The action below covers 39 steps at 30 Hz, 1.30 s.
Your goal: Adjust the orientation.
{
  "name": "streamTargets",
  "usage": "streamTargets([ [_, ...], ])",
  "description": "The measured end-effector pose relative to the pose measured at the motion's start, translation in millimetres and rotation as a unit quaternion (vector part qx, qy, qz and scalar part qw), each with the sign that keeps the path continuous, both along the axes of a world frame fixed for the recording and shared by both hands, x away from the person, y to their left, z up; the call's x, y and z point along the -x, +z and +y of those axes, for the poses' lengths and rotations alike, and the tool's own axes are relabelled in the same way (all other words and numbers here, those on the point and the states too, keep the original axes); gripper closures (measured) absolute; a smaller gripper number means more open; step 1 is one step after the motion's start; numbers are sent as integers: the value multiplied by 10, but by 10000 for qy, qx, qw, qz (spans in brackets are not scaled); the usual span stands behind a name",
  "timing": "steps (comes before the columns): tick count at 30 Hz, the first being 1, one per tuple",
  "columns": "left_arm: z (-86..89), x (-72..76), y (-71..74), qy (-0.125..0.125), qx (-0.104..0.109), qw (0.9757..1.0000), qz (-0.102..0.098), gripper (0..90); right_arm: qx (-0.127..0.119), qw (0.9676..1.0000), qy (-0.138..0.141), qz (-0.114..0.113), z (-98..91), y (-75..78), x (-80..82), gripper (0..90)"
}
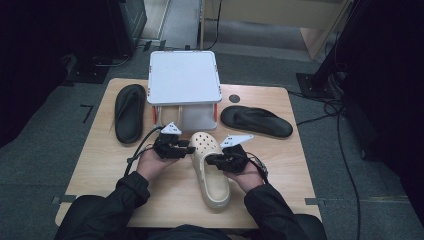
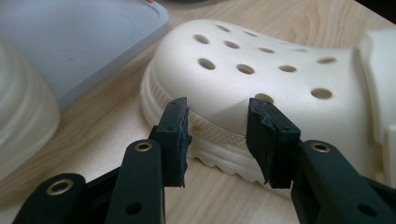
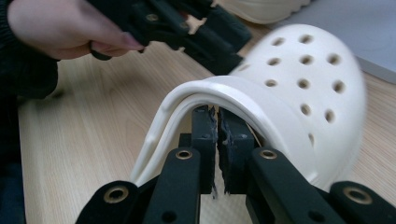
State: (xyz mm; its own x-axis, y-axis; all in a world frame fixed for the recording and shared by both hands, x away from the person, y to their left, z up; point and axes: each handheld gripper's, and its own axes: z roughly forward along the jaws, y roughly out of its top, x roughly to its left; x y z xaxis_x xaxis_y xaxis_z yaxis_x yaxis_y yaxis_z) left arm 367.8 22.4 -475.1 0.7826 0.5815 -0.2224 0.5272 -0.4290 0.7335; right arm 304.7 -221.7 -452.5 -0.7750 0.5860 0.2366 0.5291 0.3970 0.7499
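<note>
A cream clog [image 1: 212, 170] with holes in its upper lies mid-table, toe pointing away from me. My left gripper [image 1: 187, 149] is at the toe's left side; in the left gripper view its jaws [image 2: 218, 101] stand apart in front of the clog's side [image 2: 261, 60], and the pads do not press on it. My right gripper [image 1: 210, 160] is at the clog's right side by the opening. Its pads [image 3: 216, 112] are almost together, their tips tucked under the clog's arched strap [image 3: 187, 93]. I cannot tell whether anything is pinched between them.
One black slipper [image 1: 129, 112] lies at the left and another [image 1: 256, 121] at the right of the wooden table [image 1: 300, 165]. A small white rack with a flat grey top [image 1: 184, 77] stands at the back centre. A second cream clog [image 2: 23, 126] rests on its low shelf.
</note>
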Motion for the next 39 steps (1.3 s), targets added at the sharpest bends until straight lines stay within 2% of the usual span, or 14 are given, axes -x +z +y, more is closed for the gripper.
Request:
streamTargets([
  [5,-4,-64,-9,-11,57,10000,-36,585,-34,9999,108,-47,91,-14,14,840],
  [11,-2,-101,-4,6,117,9999,-46,579,-141,9997,178,-4,56,35,33,812],
  [16,40,-124,62,-26,211,9998,-29,566,-340,9990,198,-189,-18,176,73,780],
  [19,77,-128,104,-59,242,9997,-8,562,-375,9986,172,-323,-75,231,69,755],
  [21,102,-127,138,-62,247,9997,23,552,-354,9983,147,-428,-121,260,63,714],
  [23,129,-125,173,-56,259,9996,36,536,-366,9981,128,-486,-151,270,56,627],
  [25,160,-119,221,-79,262,9996,-6,523,-255,9980,121,-573,-165,241,31,581],
  [29,228,-108,283,-69,364,9993,-36,510,-31,9987,87,-508,-152,129,-11,518],
  [33,290,-99,354,-37,360,9993,-27,500,171,9988,59,-452,-124,29,-59,505],
  [36,341,-85,455,-55,366,9992,-150,491,334,9981,24,-524,-91,-19,-71,504],
  [39,386,-89,510,-44,413,9990,-176,489,311,9978,-61,-577,-87,-30,-82,541],
])
